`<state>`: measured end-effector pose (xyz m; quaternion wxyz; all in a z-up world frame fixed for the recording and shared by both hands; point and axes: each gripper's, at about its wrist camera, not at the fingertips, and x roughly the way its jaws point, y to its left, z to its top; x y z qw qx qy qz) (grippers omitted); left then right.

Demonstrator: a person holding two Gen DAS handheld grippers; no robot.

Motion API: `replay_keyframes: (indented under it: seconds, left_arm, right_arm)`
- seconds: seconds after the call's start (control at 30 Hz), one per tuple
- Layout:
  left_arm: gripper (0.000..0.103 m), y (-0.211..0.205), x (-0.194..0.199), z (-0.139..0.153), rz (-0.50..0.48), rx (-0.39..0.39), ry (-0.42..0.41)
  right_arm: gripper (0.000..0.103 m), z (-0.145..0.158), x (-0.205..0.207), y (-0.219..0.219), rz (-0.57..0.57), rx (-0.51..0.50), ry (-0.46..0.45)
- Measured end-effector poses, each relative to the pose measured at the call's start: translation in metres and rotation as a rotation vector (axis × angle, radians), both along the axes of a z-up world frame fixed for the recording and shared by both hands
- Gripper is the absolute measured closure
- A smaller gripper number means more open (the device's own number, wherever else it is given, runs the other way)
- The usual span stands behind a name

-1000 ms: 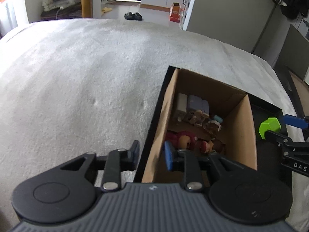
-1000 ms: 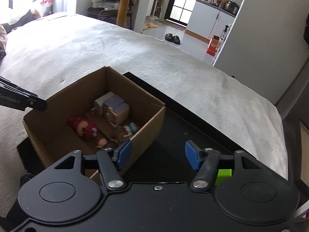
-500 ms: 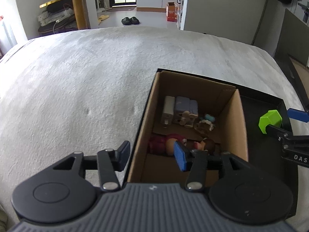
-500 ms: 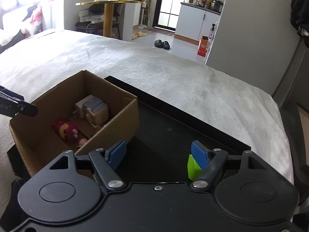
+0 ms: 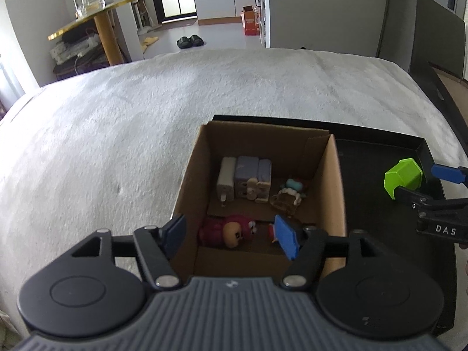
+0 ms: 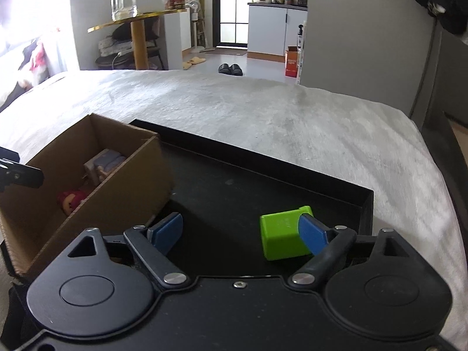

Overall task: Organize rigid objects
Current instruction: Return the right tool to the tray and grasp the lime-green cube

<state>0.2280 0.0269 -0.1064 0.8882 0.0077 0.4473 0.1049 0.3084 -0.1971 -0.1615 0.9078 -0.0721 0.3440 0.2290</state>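
An open cardboard box [image 5: 333,181] stands at the left end of a black tray [image 5: 377,204]. In it lie a red doll [image 5: 222,231], a white and lilac block set [image 5: 245,180] and small figures. My left gripper [image 5: 231,238] hovers over the box's near left wall. Its jaws are opening and nothing is pinched between them. A green block [image 6: 282,231] rests on the tray [image 6: 234,181] near its right wall. My right gripper [image 6: 239,235] is opening around the block, which lies beside the right pad [image 6: 313,238], far from the left one.
The tray lies on a grey plush bed cover [image 5: 117,146] that spreads wide to the left and beyond. Past the bed are a gold round table [image 6: 137,19] with a glass jar, slippers [image 6: 231,68] on the floor and a dark board at the right.
Both grippers' jaws have spread wider. The left view has swung so the box sits more centrally. The right gripper has sunk toward the tray, and the green block now lies free beside its right pad.
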Motion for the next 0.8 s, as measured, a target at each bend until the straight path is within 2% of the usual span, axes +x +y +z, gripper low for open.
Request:
replay_keyframes:
  seconds: [0.47, 0.57, 0.6, 0.63, 0.8]
  left_arm:
    - [0.036, -0.023, 0.014, -0.007, -0.004, 0.057, 0.045]
    - [0.035, -0.024, 0.013, -0.006, -0.008, 0.060, 0.040]
    - [0.035, -0.024, 0.013, -0.006, -0.006, 0.059, 0.040]
    - [0.035, -0.023, 0.013, -0.006, -0.003, 0.057, 0.041]
    - [0.035, -0.023, 0.011, -0.006, 0.001, 0.058, 0.041]
  right_arm:
    - [0.021, -0.031, 0.023, -0.023, -0.059, 0.009, 0.008]
    - [0.037, -0.038, 0.027, -0.024, -0.075, -0.005, 0.024]
    - [0.047, -0.041, 0.030, -0.025, -0.082, -0.004, 0.040]
    - [0.052, -0.042, 0.031, -0.026, -0.080, 0.002, 0.052]
    - [0.052, -0.039, 0.024, -0.027, -0.069, -0.005, 0.076]
